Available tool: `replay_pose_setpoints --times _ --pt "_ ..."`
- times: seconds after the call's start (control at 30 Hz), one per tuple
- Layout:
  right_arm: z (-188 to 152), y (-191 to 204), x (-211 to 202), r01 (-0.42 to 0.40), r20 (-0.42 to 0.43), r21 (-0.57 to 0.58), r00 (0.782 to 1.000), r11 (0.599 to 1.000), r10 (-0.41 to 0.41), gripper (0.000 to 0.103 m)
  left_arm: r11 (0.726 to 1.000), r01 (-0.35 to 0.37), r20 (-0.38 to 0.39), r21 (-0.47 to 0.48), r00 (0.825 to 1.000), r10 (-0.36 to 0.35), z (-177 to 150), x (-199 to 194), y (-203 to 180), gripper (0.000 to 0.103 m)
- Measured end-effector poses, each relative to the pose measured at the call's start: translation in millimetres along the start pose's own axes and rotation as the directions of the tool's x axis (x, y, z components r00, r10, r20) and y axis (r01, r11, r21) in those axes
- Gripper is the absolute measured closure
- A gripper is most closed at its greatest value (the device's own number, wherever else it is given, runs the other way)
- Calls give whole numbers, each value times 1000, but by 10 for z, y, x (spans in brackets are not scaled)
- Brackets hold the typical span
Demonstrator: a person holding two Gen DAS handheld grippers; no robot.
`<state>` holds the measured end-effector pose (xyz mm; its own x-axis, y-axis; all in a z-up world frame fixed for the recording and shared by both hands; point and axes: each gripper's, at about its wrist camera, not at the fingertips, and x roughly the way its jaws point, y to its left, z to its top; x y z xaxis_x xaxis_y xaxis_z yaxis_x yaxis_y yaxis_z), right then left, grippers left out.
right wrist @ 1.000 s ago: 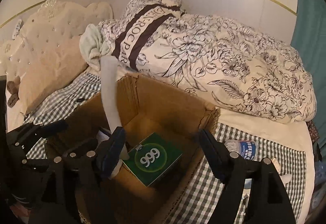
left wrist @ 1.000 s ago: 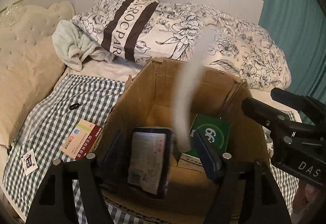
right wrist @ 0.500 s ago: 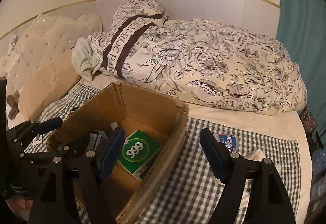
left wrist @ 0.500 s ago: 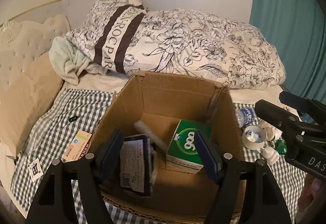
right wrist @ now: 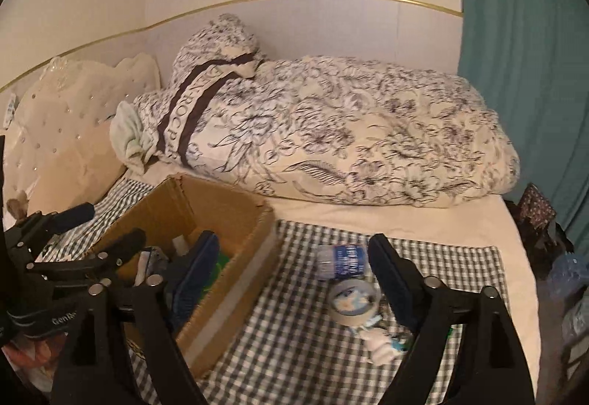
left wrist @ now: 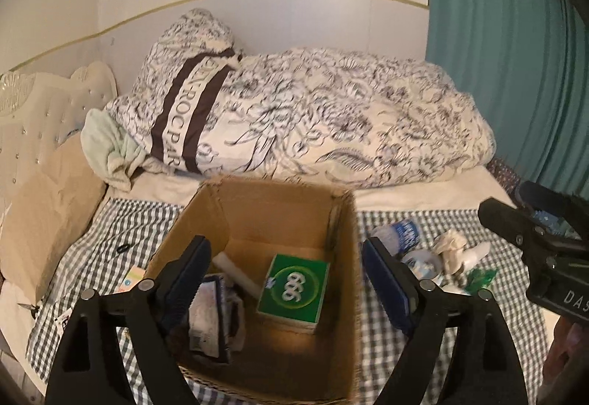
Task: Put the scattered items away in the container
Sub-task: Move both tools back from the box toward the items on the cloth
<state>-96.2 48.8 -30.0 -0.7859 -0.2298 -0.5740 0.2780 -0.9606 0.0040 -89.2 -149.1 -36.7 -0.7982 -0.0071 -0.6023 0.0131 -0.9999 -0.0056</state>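
The job is partly done. The cardboard box (left wrist: 257,221) under the left claw (left wrist: 285,280) already holds a green box (left wrist: 292,289), a white tube (left wrist: 235,274) and a dark packet (left wrist: 206,316). Both claws are opening wide and pinch nothing. The right claw (right wrist: 291,278) hangs over what is left — a small bottle (right wrist: 340,259), a tape roll (right wrist: 353,296) and a little toy (right wrist: 383,342) on the bed. Only the left view shows a card (left wrist: 132,274) left of its claw.

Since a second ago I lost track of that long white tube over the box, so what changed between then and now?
The white tube was let go; it now lies inside the cardboard box beside the green box. Both the left gripper and right gripper pulled back, jaws opening and empty. The water bottle and tape roll stayed on the checked cloth.
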Motion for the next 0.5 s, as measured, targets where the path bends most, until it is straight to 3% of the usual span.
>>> replay_pose_setpoints --times 0.23,0.5 --pt "17 -312 -290 55 28 21 998 998 -56 10 999 29 52 -18 998 -28 150 -175 -226 0" --pt "-46 -618 -609 115 50 37 992 993 -117 6 998 54 70 -8 996 -54 280 -304 -536 0"
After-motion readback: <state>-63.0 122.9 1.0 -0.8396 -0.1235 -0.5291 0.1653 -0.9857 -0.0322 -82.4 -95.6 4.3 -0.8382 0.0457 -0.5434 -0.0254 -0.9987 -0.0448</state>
